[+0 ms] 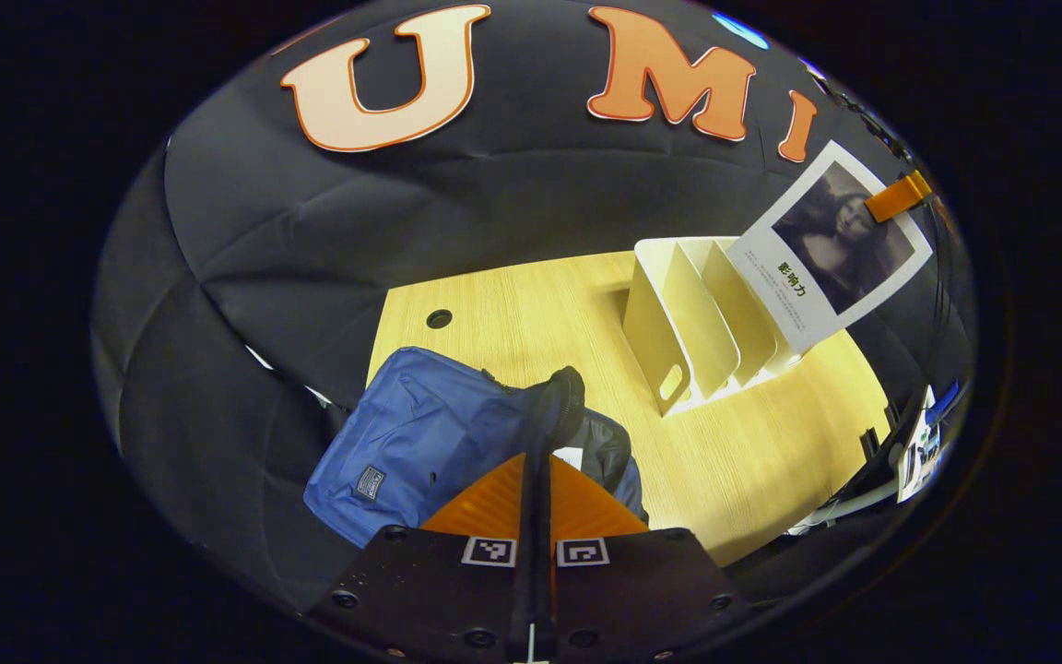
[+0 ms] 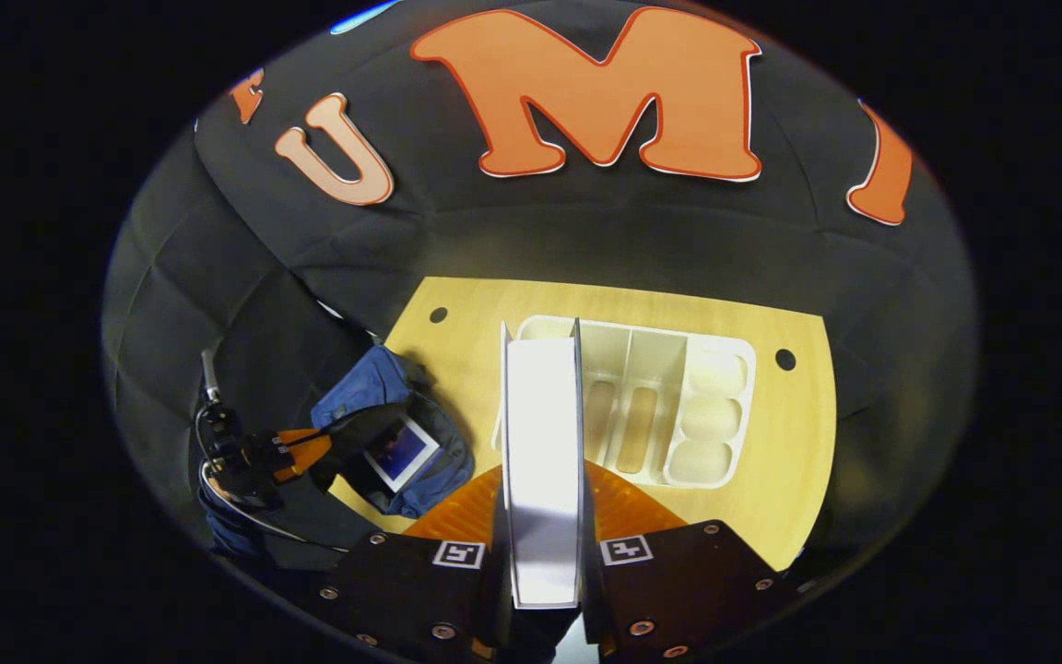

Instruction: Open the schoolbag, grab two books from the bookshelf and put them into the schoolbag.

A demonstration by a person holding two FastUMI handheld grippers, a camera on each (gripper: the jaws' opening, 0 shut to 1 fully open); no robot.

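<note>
The blue schoolbag [image 1: 411, 433] lies on the wooden table [image 1: 513, 304]. My left gripper [image 1: 536, 461] is shut on the bag's dark flap [image 1: 557, 397] and holds it up. In the right gripper view, the left gripper [image 2: 310, 450] keeps the schoolbag [image 2: 365, 383] open, with a blue-covered book [image 2: 399, 452] inside. My right gripper [image 2: 542, 480] is shut on a white book [image 2: 540, 443], seen edge-on above the white bookshelf [image 2: 678, 406]. In the left gripper view, that book [image 1: 831, 244] shows a portrait cover and hangs from the right gripper [image 1: 900, 196] over the bookshelf [image 1: 692, 323].
The bookshelf's slots look bare. The table [image 2: 771, 480] has a round cable hole [image 2: 785, 359] at each back corner. Small white and blue items [image 1: 923, 443] sit past the table's right edge. The black cloth wall closes the back and sides.
</note>
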